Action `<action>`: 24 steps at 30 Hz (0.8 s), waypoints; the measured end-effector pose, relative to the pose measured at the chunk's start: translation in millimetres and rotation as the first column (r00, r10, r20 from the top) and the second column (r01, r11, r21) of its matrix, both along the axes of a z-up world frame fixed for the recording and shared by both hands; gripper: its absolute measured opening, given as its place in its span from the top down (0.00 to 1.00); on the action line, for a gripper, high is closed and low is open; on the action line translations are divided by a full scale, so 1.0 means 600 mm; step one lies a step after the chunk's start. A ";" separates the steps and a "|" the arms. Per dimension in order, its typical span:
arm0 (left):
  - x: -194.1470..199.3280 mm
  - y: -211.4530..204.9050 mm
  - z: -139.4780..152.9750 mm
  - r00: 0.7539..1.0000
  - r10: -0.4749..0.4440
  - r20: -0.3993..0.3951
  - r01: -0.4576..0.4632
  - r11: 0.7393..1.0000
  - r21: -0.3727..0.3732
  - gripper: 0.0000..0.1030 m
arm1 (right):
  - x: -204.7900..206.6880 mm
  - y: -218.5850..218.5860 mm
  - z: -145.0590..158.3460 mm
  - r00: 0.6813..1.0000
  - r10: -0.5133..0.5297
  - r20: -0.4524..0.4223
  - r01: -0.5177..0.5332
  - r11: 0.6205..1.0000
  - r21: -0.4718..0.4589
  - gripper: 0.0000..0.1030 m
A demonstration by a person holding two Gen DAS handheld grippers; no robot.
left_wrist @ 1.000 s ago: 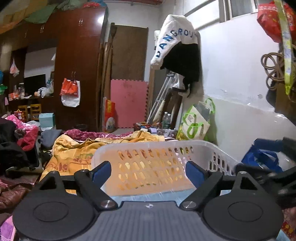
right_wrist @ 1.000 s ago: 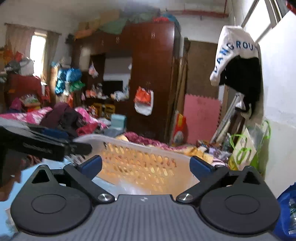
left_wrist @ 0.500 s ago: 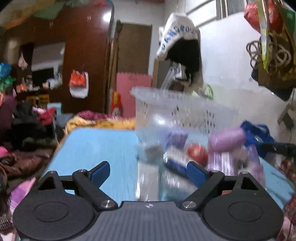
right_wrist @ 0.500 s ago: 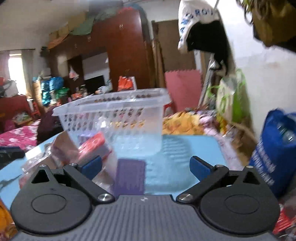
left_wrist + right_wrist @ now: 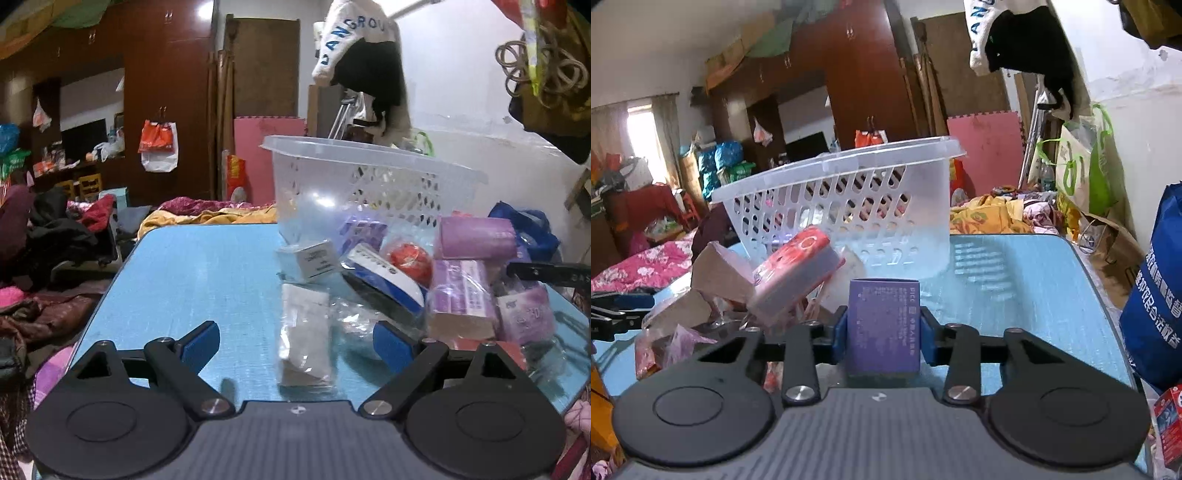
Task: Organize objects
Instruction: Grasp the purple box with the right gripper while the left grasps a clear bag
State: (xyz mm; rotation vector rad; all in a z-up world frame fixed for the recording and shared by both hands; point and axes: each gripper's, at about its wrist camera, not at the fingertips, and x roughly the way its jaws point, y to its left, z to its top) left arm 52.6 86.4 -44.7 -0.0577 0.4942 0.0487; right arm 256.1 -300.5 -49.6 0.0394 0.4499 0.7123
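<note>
Two hand-held grippers work one cluttered blue desk (image 5: 207, 273), and each is posed for a different job. My right hand-held gripper (image 5: 883, 334) is closing on the purple box (image 5: 883, 325): the box stands upright between the blue pads (image 5: 839, 334), which sit against its two narrow sides, so I judge the grip taken or nearly so. I hold it by the sides because the flat faces give the pads parallel surfaces and keep the printed face toward the camera.

My left hand-held gripper (image 5: 295, 343) stands wide, nothing pressed between its pads (image 5: 201, 345). A clear packet of white tissue (image 5: 304, 332) lies flat on the desk in the gap, untouched; the wide stance suits a thing that broad.

The white basket (image 5: 849, 206) stands on the desk behind the pile, its rim open upward, near enough to serve as the likely place for the sorted goods. Heaped just in front of it lie a red and white pack (image 5: 796, 266), a purple roll (image 5: 476, 236), a red ball (image 5: 412, 258) and a small blue-white carton (image 5: 310, 258), leaning on one another. The purple box sits at the pile's near edge, which is probably why I take it first: lifting it should disturb nothing else.
</note>
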 end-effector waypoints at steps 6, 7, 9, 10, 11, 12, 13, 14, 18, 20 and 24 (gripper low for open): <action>0.011 -0.008 0.000 0.999 0.020 -0.037 -0.018 0.999 0.047 0.10 | -0.007 0.000 0.000 0.999 -0.003 0.035 0.003 1.000 0.004 0.59; 0.016 -0.017 0.002 0.999 0.024 -0.037 -0.021 0.997 0.071 0.10 | -0.006 0.001 0.000 0.999 0.000 0.035 0.000 1.000 0.006 0.59; 0.028 -0.035 0.002 0.998 0.048 -0.037 -0.043 0.989 0.143 0.10 | -0.007 0.001 0.000 0.999 -0.004 0.037 0.004 1.000 0.010 0.59; 0.034 -0.040 0.001 0.997 0.066 -0.047 -0.057 0.984 0.167 0.11 | -0.007 0.002 0.001 0.999 -0.003 0.038 0.003 1.000 0.010 0.59; 0.038 -0.039 0.000 0.996 0.068 -0.050 -0.059 0.986 0.158 0.14 | -0.008 0.002 0.000 0.999 0.000 0.040 0.000 1.000 0.010 0.59; 0.040 -0.034 -0.001 0.996 0.061 -0.060 -0.053 0.990 0.133 0.16 | -0.008 0.003 0.000 0.999 0.002 0.041 -0.002 1.000 0.010 0.59; 0.043 -0.028 -0.003 0.996 0.057 -0.072 -0.048 0.993 0.110 0.25 | -0.008 0.003 0.000 0.999 0.001 0.042 -0.001 1.000 0.012 0.59; 0.047 -0.024 -0.008 0.994 0.060 -0.090 -0.050 0.993 0.108 0.35 | -0.008 0.003 0.000 0.999 0.001 0.043 -0.002 1.000 0.013 0.59; 0.036 -0.015 -0.012 0.996 0.061 -0.062 -0.054 0.993 0.102 0.58 | -0.009 0.003 -0.001 0.999 0.003 0.050 -0.004 1.000 0.014 0.59; 0.032 -0.018 -0.014 0.997 0.052 -0.050 -0.046 0.993 0.108 0.59 | -0.010 0.001 -0.001 0.999 0.002 0.054 -0.003 1.000 0.018 0.59; 0.026 -0.014 -0.014 0.999 0.033 0.000 -0.033 0.996 0.078 0.59 | -0.016 -0.003 -0.001 0.997 -0.010 0.080 0.008 1.000 0.029 0.59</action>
